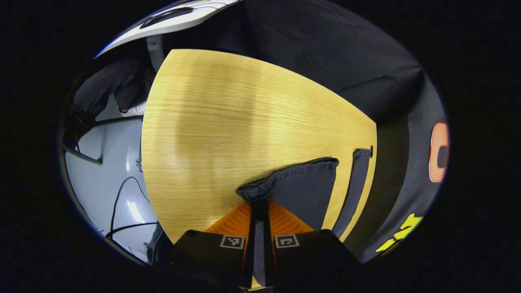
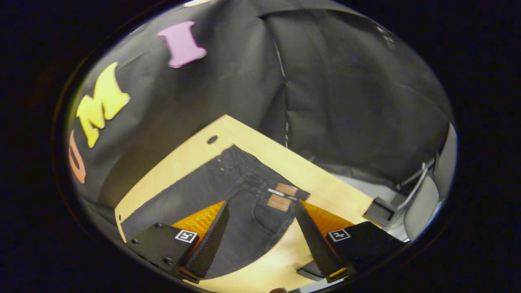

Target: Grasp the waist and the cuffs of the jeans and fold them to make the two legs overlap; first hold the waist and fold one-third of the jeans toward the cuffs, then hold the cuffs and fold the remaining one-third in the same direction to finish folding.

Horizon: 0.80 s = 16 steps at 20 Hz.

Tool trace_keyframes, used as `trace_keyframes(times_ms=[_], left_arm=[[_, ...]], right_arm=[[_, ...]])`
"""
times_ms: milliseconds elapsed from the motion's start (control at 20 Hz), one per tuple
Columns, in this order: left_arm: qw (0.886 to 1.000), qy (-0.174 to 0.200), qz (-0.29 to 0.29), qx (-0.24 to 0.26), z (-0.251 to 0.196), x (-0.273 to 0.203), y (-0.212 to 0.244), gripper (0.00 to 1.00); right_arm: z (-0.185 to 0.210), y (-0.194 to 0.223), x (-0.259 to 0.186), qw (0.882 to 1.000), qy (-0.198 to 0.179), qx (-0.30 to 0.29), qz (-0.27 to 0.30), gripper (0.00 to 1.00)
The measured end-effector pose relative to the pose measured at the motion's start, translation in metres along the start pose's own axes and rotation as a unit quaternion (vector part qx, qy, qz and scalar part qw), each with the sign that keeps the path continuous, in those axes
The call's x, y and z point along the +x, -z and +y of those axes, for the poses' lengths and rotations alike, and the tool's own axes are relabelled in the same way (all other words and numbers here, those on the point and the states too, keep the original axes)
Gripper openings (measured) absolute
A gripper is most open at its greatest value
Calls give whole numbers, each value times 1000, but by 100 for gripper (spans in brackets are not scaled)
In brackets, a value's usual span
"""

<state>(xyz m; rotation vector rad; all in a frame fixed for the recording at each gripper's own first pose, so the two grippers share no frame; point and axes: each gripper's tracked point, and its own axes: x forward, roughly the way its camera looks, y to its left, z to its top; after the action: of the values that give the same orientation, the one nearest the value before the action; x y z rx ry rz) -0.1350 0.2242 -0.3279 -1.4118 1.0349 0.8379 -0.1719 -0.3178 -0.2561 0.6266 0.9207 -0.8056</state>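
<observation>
Dark jeans [image 2: 195, 195] lie flat on the wooden table [image 2: 325, 179], with the waist and its brown patch [image 2: 281, 198] nearest my right gripper. My right gripper [image 2: 262, 205] hovers open just above the waist, fingers spread to either side of the patch and nothing between them. In the left gripper view, one cuff [image 1: 301, 183] is lifted slightly off the table [image 1: 228, 122], and its edge runs down between my left gripper's fingers. My left gripper [image 1: 259, 211] is shut on that cuff. The other leg [image 1: 355, 187] lies flat along the table's right edge.
A small hole [image 2: 212, 139] marks the table near its far corner. Beyond the left table edge is grey floor with cables [image 1: 118, 195]. A chair [image 2: 427, 195] and a dark box [image 2: 379, 211] stand off the table's right side. Bare wood stretches ahead of the left gripper.
</observation>
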Motion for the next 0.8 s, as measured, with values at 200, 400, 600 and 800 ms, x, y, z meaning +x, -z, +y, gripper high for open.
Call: trace_keyframes(times_ms=[200, 400, 600, 800], left_arm=[[1000, -2, 0, 6, 4, 2, -2, 9], [1000, -4, 0, -3, 2, 2, -3, 8], [1000, -3, -3, -8, 0, 2, -3, 8], [1000, 5, -5, -17, -4, 2, -3, 6]], right_arm=[[-45, 23, 33, 991, 51, 73, 103, 99], [-34, 37, 57, 983, 46, 96, 149, 93], [-17, 48, 71, 982, 43, 37, 181, 87], [-22, 43, 78, 984, 49, 22, 172, 18]])
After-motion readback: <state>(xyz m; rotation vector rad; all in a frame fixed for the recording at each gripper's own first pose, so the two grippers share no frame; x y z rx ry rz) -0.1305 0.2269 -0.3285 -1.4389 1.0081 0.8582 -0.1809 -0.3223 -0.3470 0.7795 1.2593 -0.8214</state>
